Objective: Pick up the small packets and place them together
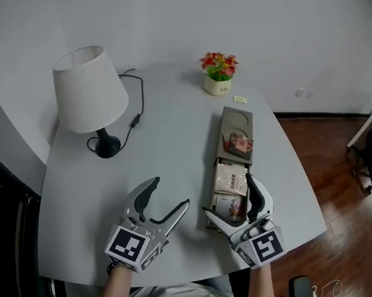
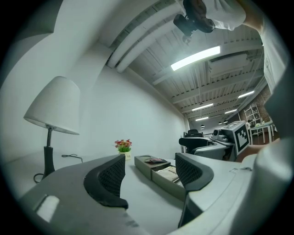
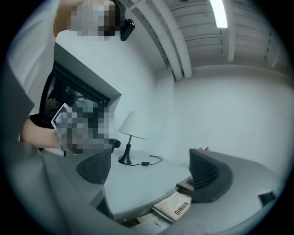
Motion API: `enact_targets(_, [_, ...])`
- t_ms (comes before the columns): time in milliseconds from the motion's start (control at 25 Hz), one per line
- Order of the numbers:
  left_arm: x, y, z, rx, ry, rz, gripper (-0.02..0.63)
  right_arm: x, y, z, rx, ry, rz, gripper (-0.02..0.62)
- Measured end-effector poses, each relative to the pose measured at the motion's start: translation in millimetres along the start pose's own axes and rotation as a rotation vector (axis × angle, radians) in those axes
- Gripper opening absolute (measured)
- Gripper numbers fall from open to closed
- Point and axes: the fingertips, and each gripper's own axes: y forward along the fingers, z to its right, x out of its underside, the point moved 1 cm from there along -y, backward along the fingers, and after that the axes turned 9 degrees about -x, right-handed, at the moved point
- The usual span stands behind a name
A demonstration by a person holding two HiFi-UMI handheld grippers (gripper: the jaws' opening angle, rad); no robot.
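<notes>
A long grey tray (image 1: 214, 136) lies on the white table and holds the small packets. A pink-red packet (image 1: 240, 144) is in the far part, a beige packet (image 1: 231, 179) in the middle, and another packet (image 1: 228, 205) at the near end. My right gripper (image 1: 229, 196) hangs open just over the near packets with nothing between its jaws; the right gripper view shows the beige packet (image 3: 177, 209) below. My left gripper (image 1: 171, 193) stands open and empty on the table's left of the tray (image 2: 161, 179), where the left gripper view also shows the packets (image 2: 167, 172).
A white-shaded lamp (image 1: 89, 92) with a black base and cord stands at the back left. A small flower pot (image 1: 218, 74) sits beyond the tray's far end. The table's curved front edge (image 1: 181, 275) runs close under both grippers. Wooden floor lies to the right.
</notes>
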Motion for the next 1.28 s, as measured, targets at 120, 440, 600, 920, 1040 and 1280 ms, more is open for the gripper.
enact_targets(120, [0.9, -2.1, -2.1, -0.011, -0.004, 0.002, 0.341, -0.1, -4.5, 2.2, 0.051, 0.046, 0.046, 0.528])
enact_targets(440, [2.6, -2.9, -3.3, -0.012, -0.007, 0.002, 0.341, 0.7, -10.9, 9.7, 0.124, -0.022, 0.01, 0.506])
enact_targets(600, [3.0, -3.3, -4.8, -0.017, -0.006, 0.0, 0.341, 4.1, -10.1, 9.2, 0.125, -0.032, -0.004, 0.505])
enact_targets(920, [2.7, -4.2, -9.2, -0.028, -0.008, 0.002, 0.341, 3.8, -7.3, 11.1, 0.129, -0.041, -0.019, 0.505])
enact_targets(1040, [3.0, -4.2, -10.1, -0.03, -0.007, 0.004, 0.341, 5.5, -6.9, 11.1, 0.128, -0.048, -0.021, 0.505])
enact_targets(1280, [7.3, -4.6, -8.7, -0.023, -0.01, -0.008, 0.341, 9.9, -8.2, 8.9, 0.141, -0.039, -0.027, 0.505])
